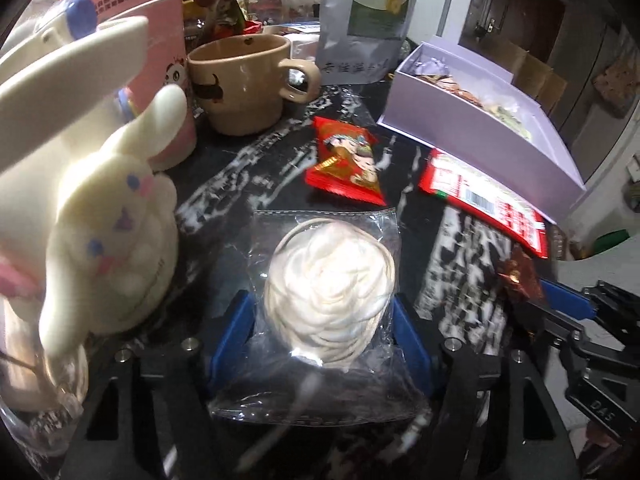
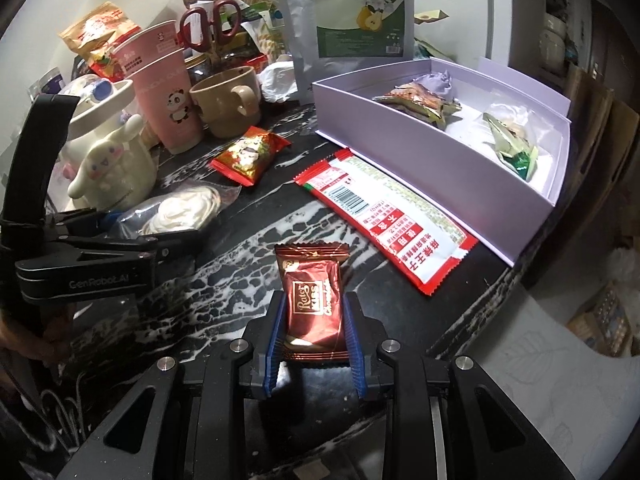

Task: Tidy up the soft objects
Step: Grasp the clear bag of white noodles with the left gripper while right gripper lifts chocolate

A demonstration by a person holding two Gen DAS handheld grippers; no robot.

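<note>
Left wrist view: left gripper (image 1: 324,312) w/ blue pads either side of a clear bag holding a white bun-like swirl (image 1: 330,276); pads look to be pressing the bag's sides, bag sits on the black marbled tabletop (image 1: 248,160). White bunny figure (image 1: 108,216) just beside it on the left, tan mug (image 1: 244,84) further back, pink panda cup (image 1: 160,60) next to the mug. Small red snack packet (image 1: 346,162) lies flat between mug and bag. Long red-and-white wrapper (image 1: 488,200) lies along the front wall of the lavender box (image 1: 480,136).

Right wrist view: right gripper (image 2: 314,332) narrow, clamped on a dark red chocolate packet (image 2: 314,300), packet upright between the pads, lifted off the tabletop or not I can't tell. Left gripper (image 2: 168,240) seen from the side at left, bagged bun (image 2: 180,212) in its jaws. Lavender box (image 2: 420,160) open, well apart to the upper right, w/ a few wrapped snacks (image 2: 416,104) inside. Long wrapper (image 2: 384,216) touching the box front. Grey-green pouch (image 2: 352,20) stands behind the box, red scissors (image 2: 212,24) stick up behind the cups
</note>
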